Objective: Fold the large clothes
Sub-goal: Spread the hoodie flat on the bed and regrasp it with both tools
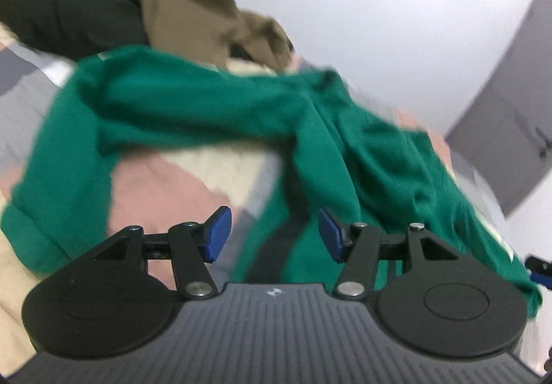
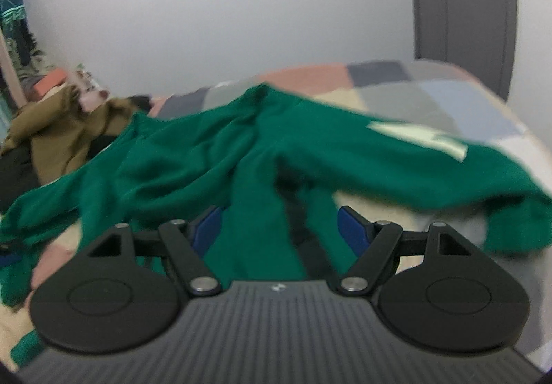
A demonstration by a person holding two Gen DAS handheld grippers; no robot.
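My left gripper (image 1: 274, 234) and right gripper (image 2: 279, 228) stand with pads apart, nothing clamped. The green garment (image 2: 214, 156) lies crumpled across the patchwork bedspread (image 2: 431, 97). Brown and black clothes (image 1: 193, 4) lie behind it; white wall (image 2: 276, 21); grey door (image 2: 462, 4) at right

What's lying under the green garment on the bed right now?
The green garment lies crumpled on a patchwork bedspread of pink, cream, grey and blue squares, which shows around it and through a gap beside its sleeve. Whatever sits beneath the bunched middle is covered.
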